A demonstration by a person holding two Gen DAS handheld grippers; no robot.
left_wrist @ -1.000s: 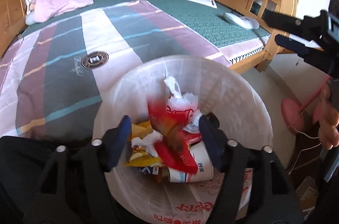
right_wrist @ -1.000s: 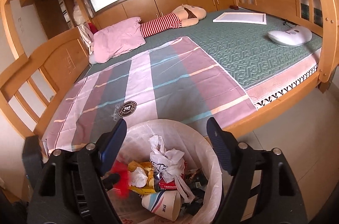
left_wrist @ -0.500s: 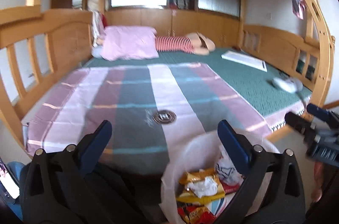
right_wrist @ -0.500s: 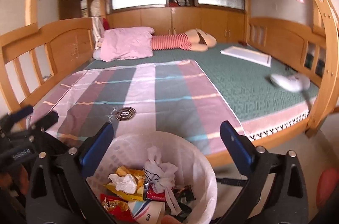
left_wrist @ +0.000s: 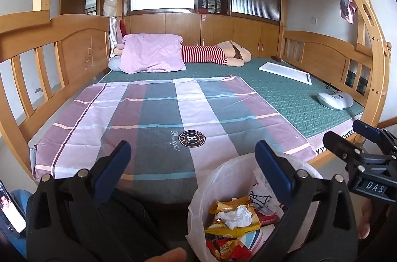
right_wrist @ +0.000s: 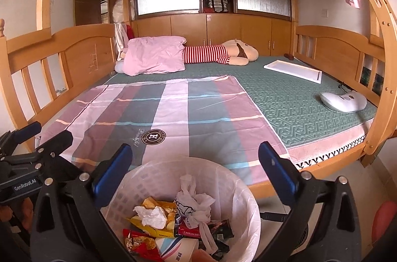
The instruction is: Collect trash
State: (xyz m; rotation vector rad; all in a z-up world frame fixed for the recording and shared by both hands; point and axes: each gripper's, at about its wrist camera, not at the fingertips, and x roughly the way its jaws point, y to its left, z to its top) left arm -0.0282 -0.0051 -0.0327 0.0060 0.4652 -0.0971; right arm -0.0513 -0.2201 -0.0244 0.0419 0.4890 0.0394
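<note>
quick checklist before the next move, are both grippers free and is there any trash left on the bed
1. Left hand-held gripper empty, jaws wide open: ok.
2. Right hand-held gripper empty, jaws wide open: ok.
3. White plastic-lined trash basket upright beside the bed, below both grippers: ok.
4. Crumpled wrappers and tissue lie inside the basket, none hanging over its rim: ok.
5. Loose trash on the pink and grey striped bedsheet: none visible, ok.
6. Trash on the floor around the basket: cannot tell, mostly hidden by the grippers.
</note>
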